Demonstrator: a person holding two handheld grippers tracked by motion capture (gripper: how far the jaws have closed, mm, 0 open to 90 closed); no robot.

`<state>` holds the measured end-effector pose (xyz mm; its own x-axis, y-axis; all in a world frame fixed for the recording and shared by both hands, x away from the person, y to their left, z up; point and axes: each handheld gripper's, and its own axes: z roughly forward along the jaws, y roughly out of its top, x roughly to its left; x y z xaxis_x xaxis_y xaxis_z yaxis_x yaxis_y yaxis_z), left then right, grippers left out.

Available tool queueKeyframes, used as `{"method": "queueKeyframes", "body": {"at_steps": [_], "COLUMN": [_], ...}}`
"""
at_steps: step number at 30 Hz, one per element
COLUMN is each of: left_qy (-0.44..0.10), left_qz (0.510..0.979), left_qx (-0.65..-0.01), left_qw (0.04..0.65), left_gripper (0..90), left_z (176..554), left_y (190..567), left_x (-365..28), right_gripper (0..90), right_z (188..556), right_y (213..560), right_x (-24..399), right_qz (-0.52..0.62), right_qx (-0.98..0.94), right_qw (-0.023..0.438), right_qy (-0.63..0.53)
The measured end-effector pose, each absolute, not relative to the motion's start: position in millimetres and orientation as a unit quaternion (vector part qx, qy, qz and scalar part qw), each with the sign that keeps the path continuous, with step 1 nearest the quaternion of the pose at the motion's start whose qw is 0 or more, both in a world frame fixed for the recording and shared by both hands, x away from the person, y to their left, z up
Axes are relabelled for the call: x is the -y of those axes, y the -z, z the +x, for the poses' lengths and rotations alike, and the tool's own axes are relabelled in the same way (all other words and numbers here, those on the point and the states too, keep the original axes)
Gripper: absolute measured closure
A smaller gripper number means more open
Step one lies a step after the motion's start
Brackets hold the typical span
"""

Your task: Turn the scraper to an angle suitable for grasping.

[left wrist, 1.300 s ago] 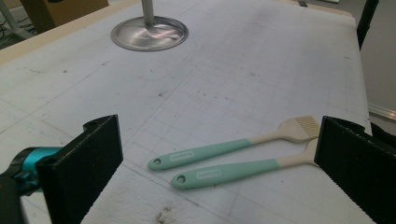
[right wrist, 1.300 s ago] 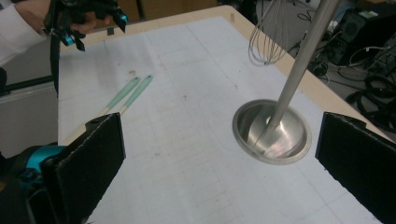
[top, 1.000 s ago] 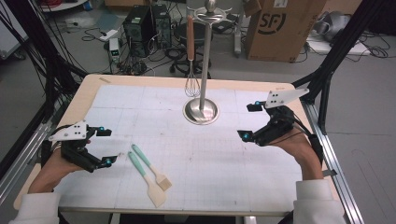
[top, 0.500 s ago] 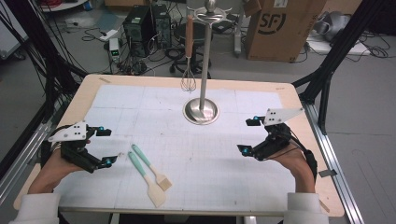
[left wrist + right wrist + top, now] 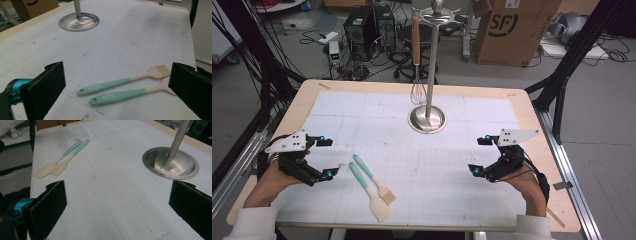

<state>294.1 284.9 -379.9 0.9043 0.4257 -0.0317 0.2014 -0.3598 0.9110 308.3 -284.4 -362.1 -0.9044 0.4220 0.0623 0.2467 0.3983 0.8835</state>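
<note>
A pale desk [image 5: 532, 125] covered with a white gridded sheet, seen from above. A person's forearms come in from the near edge, each hand holding a black two-jaw tool.

The left hand-held gripper [image 5: 329, 157] sits low at about 8 o'clock on the desk, its jaws spread wide and holding nothing. Just beside it, toward 3 o'clock, lie two utensils with mint-green handles: a pastry brush [image 5: 373, 178] and a spatula [image 5: 368, 192]. They rest flat, side by side and nearly parallel, handles pointing toward 11 o'clock and pale heads toward the near edge. In the left gripper view both lie between the open jaws, the brush [image 5: 125, 81] farther away and the spatula [image 5: 130, 93] nearer; neither touches a jaw.

The right hand-held gripper [image 5: 478, 156] hovers at about 4 o'clock, well apart from the utensils, jaws likewise wide apart and empty.

At 12 o'clock stands a steel utensil stand [image 5: 427, 119] with a round base and upright pole. A whisk [image 5: 417, 75] with a wooden handle hangs from its top.
</note>
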Motion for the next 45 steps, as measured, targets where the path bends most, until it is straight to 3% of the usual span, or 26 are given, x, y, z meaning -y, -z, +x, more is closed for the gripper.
{"method": "queueKeyframes", "body": {"at_steps": [10,23,26,33,39,45], "left_qy": [-0.096,-0.113,-0.115,-0.108,-0.090,-0.070], "left_qz": [0.824,0.882,0.896,0.905,0.918,0.928], "left_qx": [-0.185,-0.116,-0.103,-0.084,-0.044,-0.016], "left_qw": [0.526,0.442,0.417,0.403,0.385,0.366], "left_gripper": [1.7,4.6,9.2,12.7,26.2,46.1], "left_z": [298,308,310,319,324,330], "left_y": [374,334,328,322,321,327], "left_x": [-278,-251,-247,-237,-220,-209], "right_gripper": [0.2,0.2,0.2,0.2,0.2,0.2], "right_z": [304,301,301,302,301,300], "right_y": [366,364,363,363,362,361], "right_x": [296,304,303,304,305,306], "right_qz": [0.208,0.214,0.213,0.209,0.210,0.210], "right_qx": [-0.831,-0.825,-0.827,-0.828,-0.827,-0.828], "right_qw": [0.093,0.099,0.098,0.100,0.104,0.104], "right_qy": [-0.507,-0.513,-0.512,-0.511,-0.511,-0.510]}}
